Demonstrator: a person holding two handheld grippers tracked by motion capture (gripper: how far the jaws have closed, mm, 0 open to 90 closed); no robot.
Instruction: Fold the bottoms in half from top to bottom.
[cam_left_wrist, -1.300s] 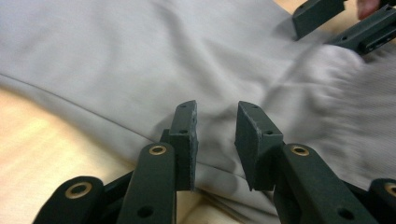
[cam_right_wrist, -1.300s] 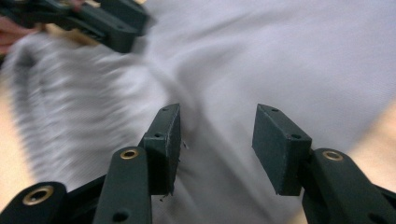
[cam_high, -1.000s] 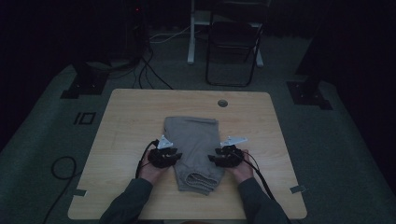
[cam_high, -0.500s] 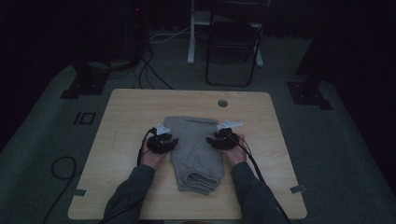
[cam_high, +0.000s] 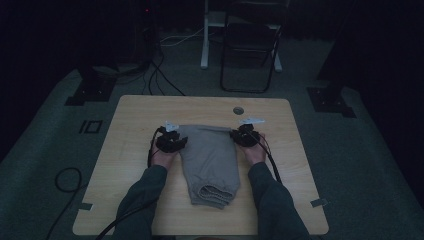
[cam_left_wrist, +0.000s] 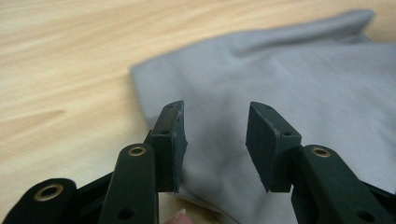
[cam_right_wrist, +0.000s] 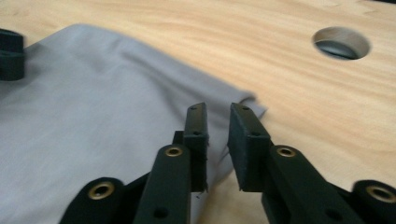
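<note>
Both grippers have slid up the folded grey trousers to the far corners, ready for the next fold.

One wooden table (cam_high: 135, 150); one pair of grey trousers (cam_high: 210, 160) lying at its centre, cuffs toward six o'clock. The left gripper (cam_left_wrist: 214, 140), at nine o'clock, has been opening and stands released above the cloth; the right gripper (cam_right_wrist: 218, 140), at three o'clock, has been closing, still a narrow gap, nothing pinched. One cable hole (cam_high: 238, 110) at one o'clock.

Both forearms reach in from the near edge, roughly parallel, hands well apart. Left gripper (cam_left_wrist: 215, 140): jaws have just been opening, a wide gap between the pads. Right gripper (cam_right_wrist: 218, 140): jaws have just been closing, a narrow gap left, nothing pinched.
</note>
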